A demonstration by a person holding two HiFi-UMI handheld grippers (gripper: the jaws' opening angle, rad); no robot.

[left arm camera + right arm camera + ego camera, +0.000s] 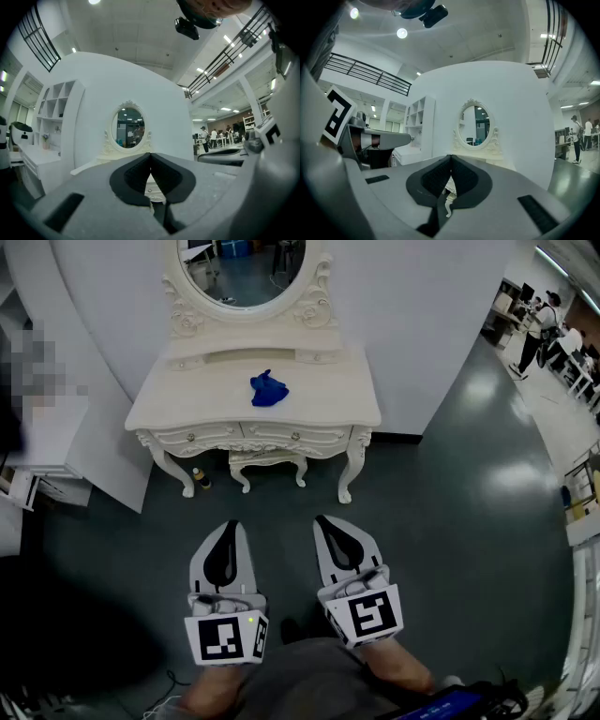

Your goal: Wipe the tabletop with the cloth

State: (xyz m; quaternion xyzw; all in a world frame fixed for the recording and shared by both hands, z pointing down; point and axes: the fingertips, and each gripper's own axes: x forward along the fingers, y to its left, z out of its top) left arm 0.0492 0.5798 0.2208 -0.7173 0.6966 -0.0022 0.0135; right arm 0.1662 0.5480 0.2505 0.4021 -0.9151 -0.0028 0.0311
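Observation:
A crumpled blue cloth (269, 389) lies near the middle of the cream dressing table's top (187, 399), below its oval mirror (242, 270). Both grippers hang level over the dark floor, well short of the table. My left gripper (228, 525) is shut with nothing in it; its black pads (140, 176) meet in the left gripper view. My right gripper (324, 521) is shut and empty too, pads (461, 180) touching. The mirror (129, 128) shows ahead in the left gripper view, and the mirror (476, 125) shows in the right gripper view. The cloth is hidden in both gripper views.
A small stool (267, 461) is tucked under the table, with a bottle (200, 477) on the floor by the left leg. White shelving (47, 442) stands at the left. People (539, 329) walk far off at the right. Dark floor lies between me and the table.

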